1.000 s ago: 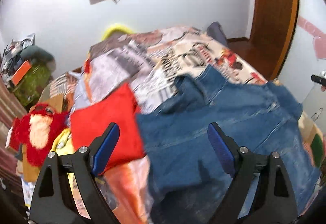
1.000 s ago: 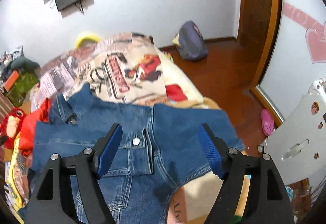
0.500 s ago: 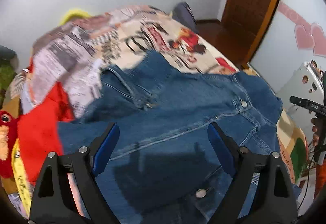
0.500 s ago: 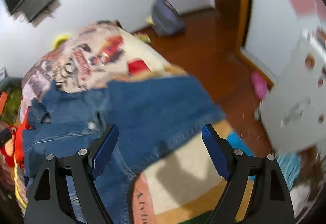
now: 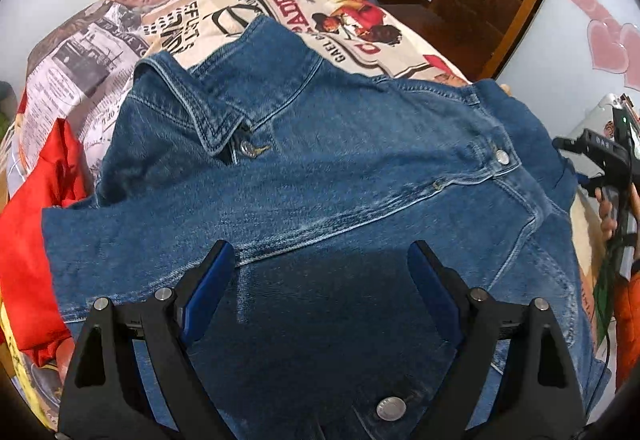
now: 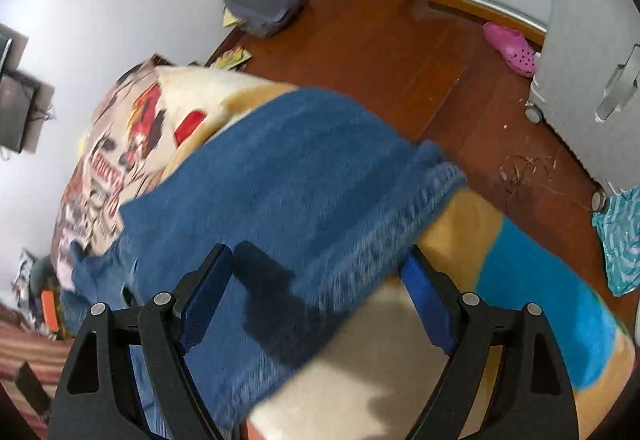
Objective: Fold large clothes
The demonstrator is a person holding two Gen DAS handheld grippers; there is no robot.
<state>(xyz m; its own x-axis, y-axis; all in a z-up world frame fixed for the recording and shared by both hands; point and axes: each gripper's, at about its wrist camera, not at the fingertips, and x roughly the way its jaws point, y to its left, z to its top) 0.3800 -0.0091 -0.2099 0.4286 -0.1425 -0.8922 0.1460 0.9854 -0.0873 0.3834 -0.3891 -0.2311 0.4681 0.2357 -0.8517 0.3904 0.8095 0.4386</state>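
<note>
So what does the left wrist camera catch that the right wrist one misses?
Only the left view shows the denim jacket's collar, the red garment beside it, and the right gripper off at the edge. Only the right shows the floor, a purple backpack and a pink clog. Both show the denim jacket on the printed blanket.

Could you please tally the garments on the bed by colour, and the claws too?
Blue denim jacket: 1
Red garment: 1
Claws, left claw and right claw, both open and holding nothing: 2
Total: 4
</note>
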